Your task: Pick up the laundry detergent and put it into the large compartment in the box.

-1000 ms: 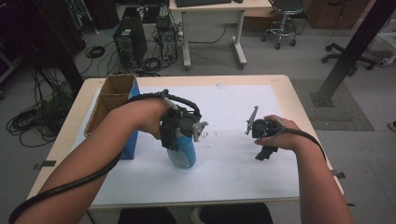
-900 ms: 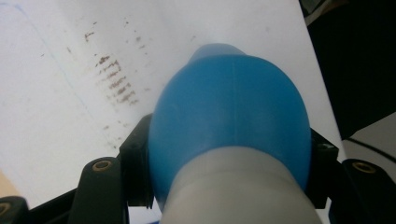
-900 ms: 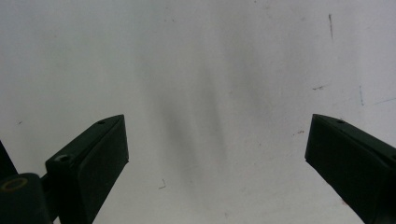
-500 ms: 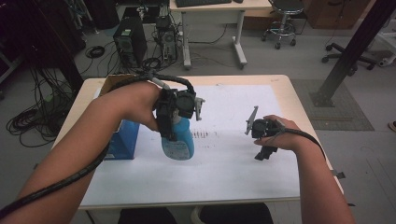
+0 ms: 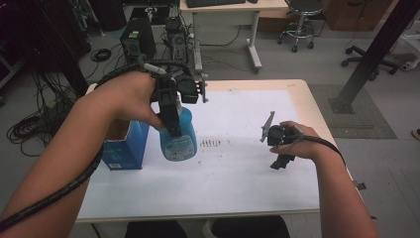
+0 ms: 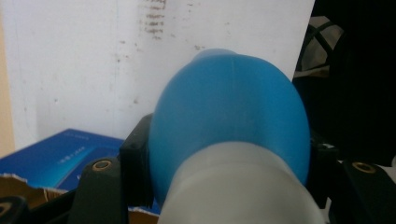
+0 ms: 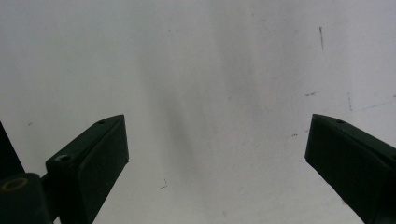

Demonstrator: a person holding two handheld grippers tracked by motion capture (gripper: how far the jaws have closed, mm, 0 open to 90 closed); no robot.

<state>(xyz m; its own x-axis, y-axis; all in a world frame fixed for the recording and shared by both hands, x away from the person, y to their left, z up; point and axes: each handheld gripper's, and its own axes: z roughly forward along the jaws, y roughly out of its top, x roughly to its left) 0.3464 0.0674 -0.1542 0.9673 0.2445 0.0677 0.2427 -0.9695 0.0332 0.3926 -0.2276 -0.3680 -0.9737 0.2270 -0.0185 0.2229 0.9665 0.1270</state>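
A translucent blue spray bottle [image 5: 179,141] with a white top hangs above the left part of the white sheet [image 5: 237,173], held by its neck in my left gripper [image 5: 174,130], which is shut on it. In the left gripper view the bottle's body [image 6: 229,116] bulges out between the two black jaws. Over the sheet's right side my right gripper [image 5: 280,161] points down, open, with nothing between its fingers; in the right gripper view [image 7: 215,140] bare white sheet lies under the spread jaws.
An open blue cardboard box [image 5: 121,146] stands at the table's left edge, just left of the bottle. A patch of brown marks [image 5: 212,143] stains the sheet's middle. Beyond the table are a desk [image 5: 228,7], computer towers [image 5: 132,37], office chairs and a black post [image 5: 376,49].
My left gripper has lifted the bottle higher and carried it a little left and away, toward the box. The right gripper has stayed in place, open.
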